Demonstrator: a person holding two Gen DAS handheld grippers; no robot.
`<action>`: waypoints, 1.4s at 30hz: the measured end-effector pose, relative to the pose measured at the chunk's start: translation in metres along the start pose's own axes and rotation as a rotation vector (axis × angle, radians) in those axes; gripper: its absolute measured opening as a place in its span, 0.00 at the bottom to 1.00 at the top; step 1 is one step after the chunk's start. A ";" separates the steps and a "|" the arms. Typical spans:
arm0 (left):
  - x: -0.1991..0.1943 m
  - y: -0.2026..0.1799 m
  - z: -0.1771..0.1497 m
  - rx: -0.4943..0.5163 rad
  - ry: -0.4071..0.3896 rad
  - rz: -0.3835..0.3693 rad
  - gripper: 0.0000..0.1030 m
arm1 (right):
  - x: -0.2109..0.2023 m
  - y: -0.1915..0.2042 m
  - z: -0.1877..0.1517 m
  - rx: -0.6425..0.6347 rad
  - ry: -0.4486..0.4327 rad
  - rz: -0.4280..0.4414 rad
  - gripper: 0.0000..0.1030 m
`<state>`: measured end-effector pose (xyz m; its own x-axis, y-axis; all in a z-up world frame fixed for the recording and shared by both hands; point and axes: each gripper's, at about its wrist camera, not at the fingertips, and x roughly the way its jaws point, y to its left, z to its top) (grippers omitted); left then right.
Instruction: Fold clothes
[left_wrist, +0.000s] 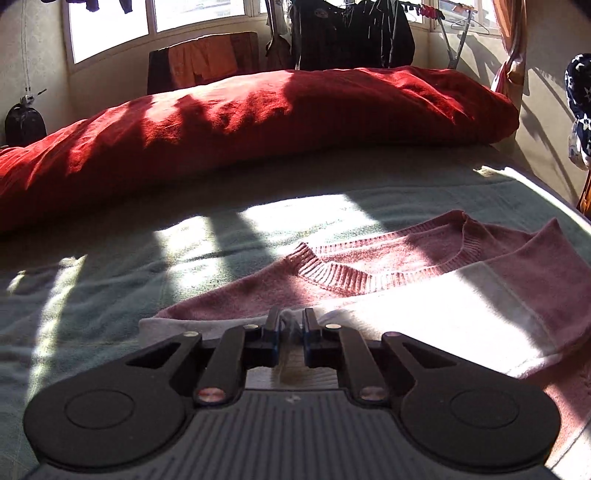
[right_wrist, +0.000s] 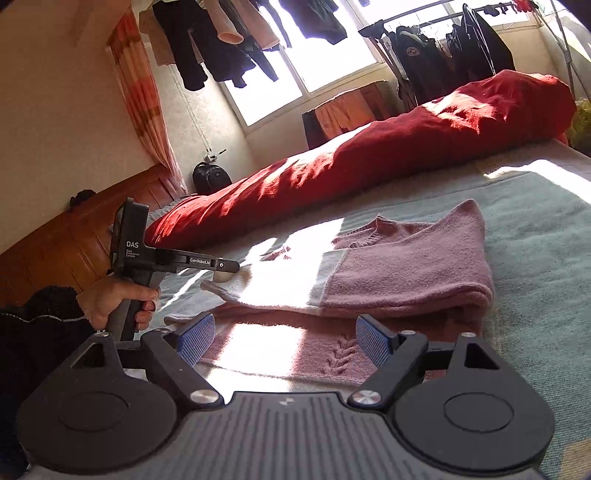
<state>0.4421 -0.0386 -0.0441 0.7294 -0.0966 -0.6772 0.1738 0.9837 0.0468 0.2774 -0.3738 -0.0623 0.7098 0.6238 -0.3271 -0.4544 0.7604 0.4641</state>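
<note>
- Left gripper (left_wrist: 291, 326) nearly shut, jaws pinching a thin pale fold at the near edge of the sweater (left_wrist: 424, 280); fabric visible between the pads, so reads as a grip, not an empty close
- Right gripper (right_wrist: 284, 341) wide open, blue pads (right_wrist: 195, 341) hovering over the sweater's near pink hem, nothing held
- Sweater: pink and white knit, lying flat on the green bed cover (left_wrist: 92, 295), already partly folded, with a pink sleeve or side panel laid over the body; ribbed collar towards the red duvet (left_wrist: 258, 122) at the far side of the bed
- Key relation: garment stretches ahead and to the right of the left gripper; long axis runs roughly from hem at the near bed edge to collar at the far side
- In the right wrist view the left gripper (right_wrist: 231, 265) sits at the garment's left white edge, held by a hand (right_wrist: 118, 301) in a dark sleeve
- Left is on the cloth already; right is nearer the hem but not gripping
- Likely next: right closes on the hem, both carry the near edge towards the collar
- Risk: thin pinch may slip on loose knit
</note>
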 end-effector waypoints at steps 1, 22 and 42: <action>0.000 0.001 -0.001 -0.023 0.009 -0.019 0.17 | 0.000 -0.001 0.000 0.003 0.005 -0.002 0.84; 0.016 -0.140 0.067 -0.082 0.078 -0.545 0.81 | 0.024 0.003 -0.015 -0.066 0.252 -0.119 1.00; 0.089 -0.280 0.092 0.035 0.254 -0.656 0.90 | 0.032 0.012 -0.027 -0.145 0.306 -0.160 1.00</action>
<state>0.5189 -0.3366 -0.0502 0.2902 -0.6256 -0.7242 0.5489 0.7287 -0.4096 0.2803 -0.3399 -0.0897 0.5947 0.5033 -0.6270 -0.4377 0.8568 0.2726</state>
